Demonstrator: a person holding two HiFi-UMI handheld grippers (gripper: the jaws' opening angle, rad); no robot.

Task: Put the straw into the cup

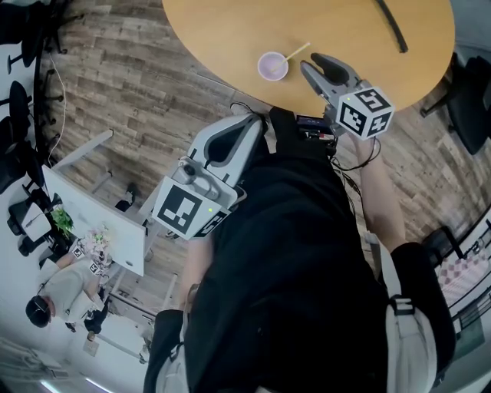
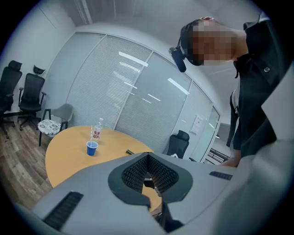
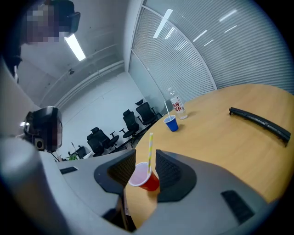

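A red cup (image 1: 272, 66) stands near the front edge of the round wooden table (image 1: 230, 31). A yellow-and-white striped straw (image 1: 296, 52) stands in it and leans over the rim toward my right gripper (image 1: 311, 63). That gripper is open just short of the cup, touching nothing. In the right gripper view the cup (image 3: 146, 180) and straw (image 3: 149, 149) show through the gap of the right gripper (image 3: 144, 158). My left gripper (image 1: 257, 119) hangs off the table by my body, shut on nothing. In the left gripper view the left gripper (image 2: 148, 156) has its tips together.
A blue cup (image 3: 171, 123) with a straw and a water bottle (image 3: 177, 108) stand farther along the table. A black strip (image 1: 391, 23) lies at the far side. Office chairs (image 3: 138, 117) stand beyond. A white desk (image 1: 100, 222) and a seated person (image 1: 61, 295) are at lower left.
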